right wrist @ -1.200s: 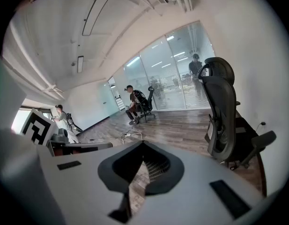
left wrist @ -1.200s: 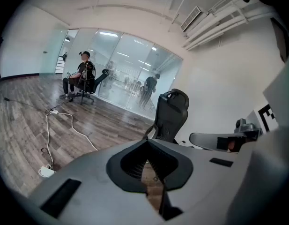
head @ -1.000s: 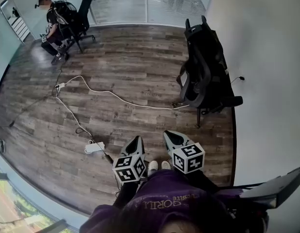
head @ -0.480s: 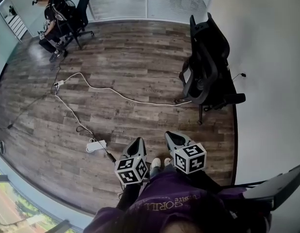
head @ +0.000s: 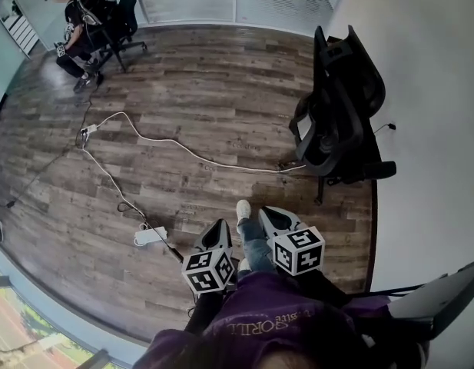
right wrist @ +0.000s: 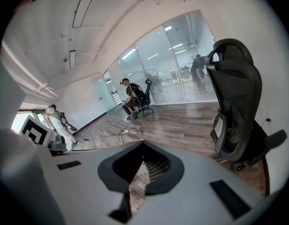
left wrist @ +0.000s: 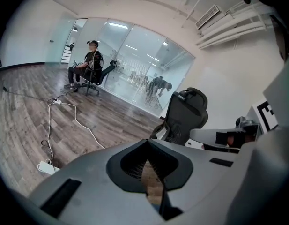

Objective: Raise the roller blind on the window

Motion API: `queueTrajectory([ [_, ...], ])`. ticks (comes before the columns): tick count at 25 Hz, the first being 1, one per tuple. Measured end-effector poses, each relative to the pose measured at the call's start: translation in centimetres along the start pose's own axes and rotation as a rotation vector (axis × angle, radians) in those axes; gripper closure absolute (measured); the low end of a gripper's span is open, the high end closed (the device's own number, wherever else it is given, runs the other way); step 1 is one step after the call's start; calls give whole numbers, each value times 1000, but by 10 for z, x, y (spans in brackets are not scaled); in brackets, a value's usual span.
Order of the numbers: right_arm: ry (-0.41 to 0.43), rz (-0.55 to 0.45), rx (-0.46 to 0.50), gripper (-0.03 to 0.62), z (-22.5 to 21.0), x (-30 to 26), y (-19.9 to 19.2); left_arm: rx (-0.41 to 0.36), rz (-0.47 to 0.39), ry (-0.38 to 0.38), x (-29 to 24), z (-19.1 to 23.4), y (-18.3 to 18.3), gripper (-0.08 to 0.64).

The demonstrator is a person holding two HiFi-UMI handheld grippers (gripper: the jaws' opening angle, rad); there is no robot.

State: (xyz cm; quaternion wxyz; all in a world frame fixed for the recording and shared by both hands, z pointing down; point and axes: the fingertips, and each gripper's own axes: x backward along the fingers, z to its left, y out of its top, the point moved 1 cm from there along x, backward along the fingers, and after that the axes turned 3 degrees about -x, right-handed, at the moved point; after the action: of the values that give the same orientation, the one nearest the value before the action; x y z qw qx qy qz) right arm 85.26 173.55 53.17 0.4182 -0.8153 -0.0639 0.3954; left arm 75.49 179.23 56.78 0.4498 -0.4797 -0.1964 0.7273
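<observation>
Floorboards (head: 221,91) fill the room, with the window (head: 21,333) only a strip at lower left and no roller blind showing in any view. Beside the wall (head: 421,91) stands an office chair (head: 340,121). Left gripper (head: 218,225) and right gripper (head: 267,212) hang low and close in, jaws closed on nothing, likely just carried toward the window

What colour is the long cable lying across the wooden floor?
White; the cable shows best in the head view.
</observation>
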Motion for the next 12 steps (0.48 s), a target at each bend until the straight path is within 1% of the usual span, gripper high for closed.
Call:
queueTrajectory([
  [5, 40, -8, 28, 594, -25, -80, 74, 6, -7, 54, -65, 34, 64, 560],
  [9, 61, -20, 38, 594, -46, -132, 137, -35, -27, 63, -122, 50, 135, 560],
  [12, 63, -30, 64, 594, -62, -163, 178, -33, -66, 65, -159, 56, 184, 560],
])
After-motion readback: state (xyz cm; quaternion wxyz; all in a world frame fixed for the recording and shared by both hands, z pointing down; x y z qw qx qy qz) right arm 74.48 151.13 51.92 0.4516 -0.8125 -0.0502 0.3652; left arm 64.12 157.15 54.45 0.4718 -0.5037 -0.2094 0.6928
